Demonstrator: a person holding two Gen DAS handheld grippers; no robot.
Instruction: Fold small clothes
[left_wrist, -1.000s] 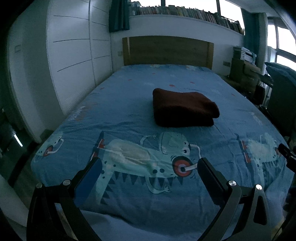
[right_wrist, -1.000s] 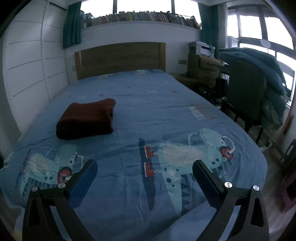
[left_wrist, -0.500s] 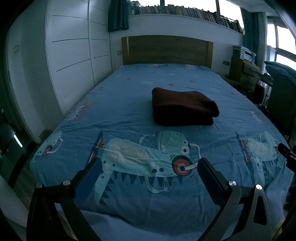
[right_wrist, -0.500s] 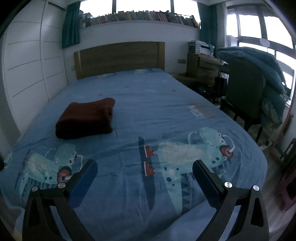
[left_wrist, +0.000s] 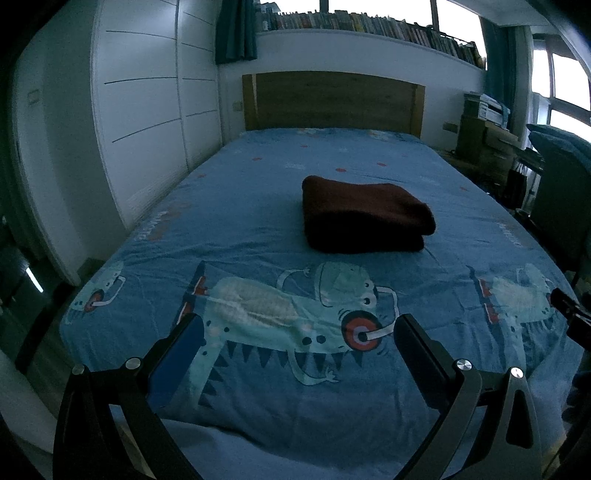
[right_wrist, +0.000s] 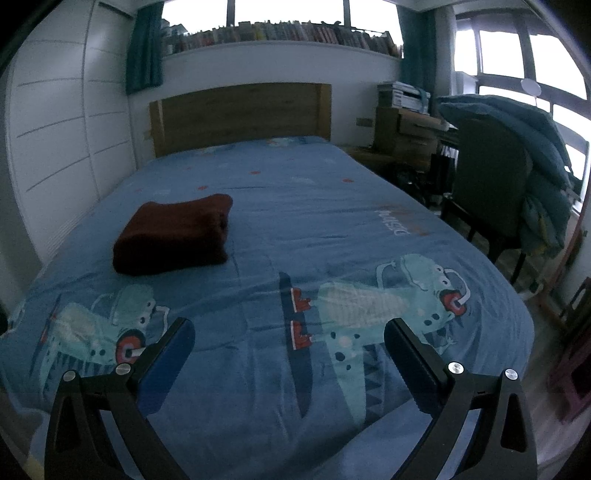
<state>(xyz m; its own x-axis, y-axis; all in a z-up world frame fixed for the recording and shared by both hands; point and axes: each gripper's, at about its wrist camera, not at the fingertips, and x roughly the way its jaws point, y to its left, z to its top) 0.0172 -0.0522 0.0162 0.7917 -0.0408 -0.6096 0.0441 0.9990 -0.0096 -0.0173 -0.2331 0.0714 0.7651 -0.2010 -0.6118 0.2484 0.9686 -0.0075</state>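
Note:
A dark red garment lies folded in a thick neat block on the blue cartoon-print bed sheet, around mid-bed. It also shows in the right wrist view, at the left. My left gripper is open and empty, held above the foot of the bed, well short of the garment. My right gripper is open and empty too, above the foot end and to the right of the garment.
A wooden headboard stands at the far end. White wardrobe doors run along the left side. A chair draped with blue bedding and a cluttered desk stand right of the bed. Part of the right gripper shows at the edge.
Both grippers have drifted slightly back and up from the bed. The folded garment has not moved and both grippers stay open.

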